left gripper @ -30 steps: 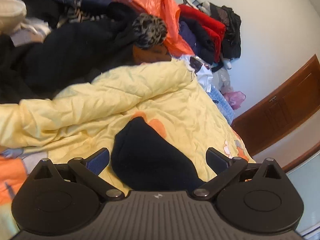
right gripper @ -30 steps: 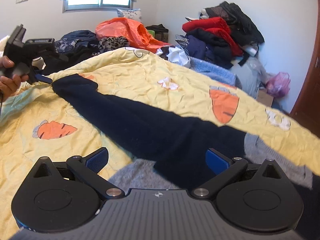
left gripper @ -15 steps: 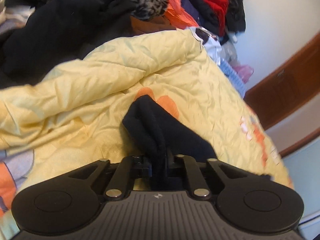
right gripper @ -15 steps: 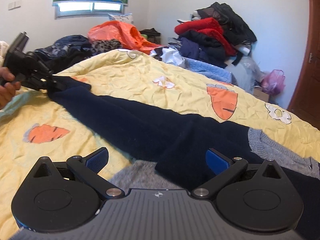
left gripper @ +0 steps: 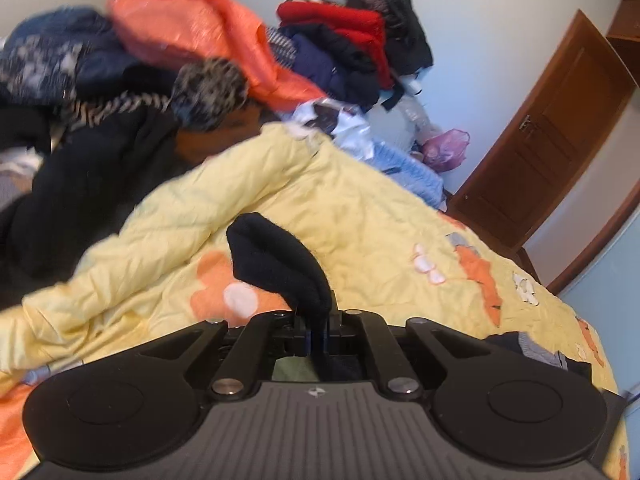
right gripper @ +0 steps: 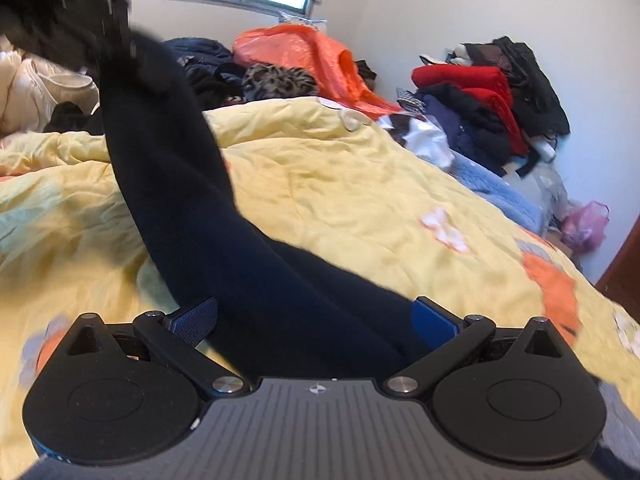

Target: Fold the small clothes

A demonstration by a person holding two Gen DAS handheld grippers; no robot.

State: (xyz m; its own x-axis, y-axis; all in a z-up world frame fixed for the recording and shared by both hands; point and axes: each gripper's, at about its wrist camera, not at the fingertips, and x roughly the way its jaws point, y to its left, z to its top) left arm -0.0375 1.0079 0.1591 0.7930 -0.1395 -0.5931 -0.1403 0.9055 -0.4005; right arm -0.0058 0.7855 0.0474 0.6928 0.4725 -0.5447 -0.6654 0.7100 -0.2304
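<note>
While pinched in the closed left gripper (left gripper: 316, 334), dark sleeve (right gripper: 192, 216) between the right gripper's (right gripper: 314, 320) wide-open fingers.

1. The left gripper (left gripper: 316, 330) is pinching a dark sleeve (left gripper: 280, 268), its fingers (left gripper: 306, 334) pressed together on the cloth.
2. The sleeve's end is arching up and leftward above the fingers, lifted clear of the quilt (left gripper: 360, 216).
3. The yellow quilt, printed with orange carrots, is lying rumpled across the bed.
4. A heap of clothes (left gripper: 100, 120) is piling up behind the quilt, with an orange bag (left gripper: 208, 40) on top.
5. A red and dark stack (left gripper: 352, 40) is leaning against the wall.
6. A brown door (left gripper: 552, 140) is standing at right, a pink bag (left gripper: 446, 148) near it.
</note>
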